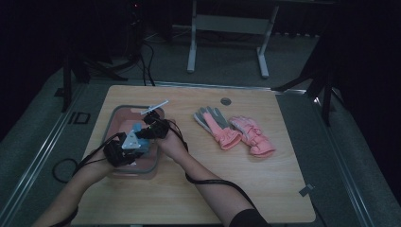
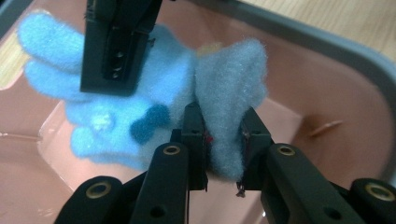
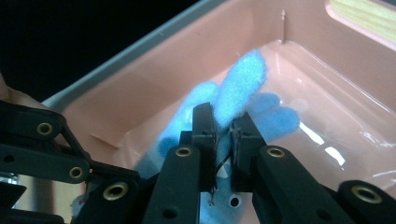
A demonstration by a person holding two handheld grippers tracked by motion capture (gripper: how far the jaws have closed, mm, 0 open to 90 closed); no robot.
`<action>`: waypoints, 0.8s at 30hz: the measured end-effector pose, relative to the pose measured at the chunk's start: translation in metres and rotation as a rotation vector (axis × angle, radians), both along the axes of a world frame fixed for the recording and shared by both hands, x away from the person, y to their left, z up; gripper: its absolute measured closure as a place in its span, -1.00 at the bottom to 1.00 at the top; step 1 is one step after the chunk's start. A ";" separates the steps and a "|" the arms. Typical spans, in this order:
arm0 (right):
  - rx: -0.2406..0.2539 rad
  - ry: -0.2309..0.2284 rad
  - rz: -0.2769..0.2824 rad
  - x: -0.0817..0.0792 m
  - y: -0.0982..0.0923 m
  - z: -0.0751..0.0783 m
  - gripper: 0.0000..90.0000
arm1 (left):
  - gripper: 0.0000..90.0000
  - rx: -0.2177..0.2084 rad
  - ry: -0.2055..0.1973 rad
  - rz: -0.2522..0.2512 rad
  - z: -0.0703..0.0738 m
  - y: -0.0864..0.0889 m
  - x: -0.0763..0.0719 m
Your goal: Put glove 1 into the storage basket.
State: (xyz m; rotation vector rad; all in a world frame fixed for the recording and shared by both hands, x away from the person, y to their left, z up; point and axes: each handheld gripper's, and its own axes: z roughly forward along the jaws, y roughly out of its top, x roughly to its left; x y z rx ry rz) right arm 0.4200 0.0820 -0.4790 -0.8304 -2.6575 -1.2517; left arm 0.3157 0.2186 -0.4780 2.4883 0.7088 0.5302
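Both grippers' jaws clamp the blue glove (image 2: 154,98) inside the pink bin (image 2: 336,79).

the left gripper (image 2: 223,135) pinches the cuff of a fluffy blue glove (image 2: 154,107) over a pink bin (image 2: 327,93); the right gripper (image 2: 116,46) clamps the glove's fingers.

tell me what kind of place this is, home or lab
Most likely a lab or recording room, not a home: a lone wooden table on grey carpet, dark curtains around it, a bare metal stand behind, and cables trailing from the hand-held grippers.
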 end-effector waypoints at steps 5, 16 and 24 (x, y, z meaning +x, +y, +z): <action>-0.059 -0.001 -0.011 0.008 0.001 -0.007 0.83 | 0.71 0.005 0.019 0.002 -0.004 -0.003 0.008; -0.107 0.001 -0.032 0.013 0.005 -0.010 0.33 | 0.69 0.018 0.087 0.013 -0.014 -0.005 0.025; -0.090 -0.003 -0.029 0.013 0.002 -0.004 -0.09 | 0.26 0.018 0.119 0.037 -0.013 -0.004 0.026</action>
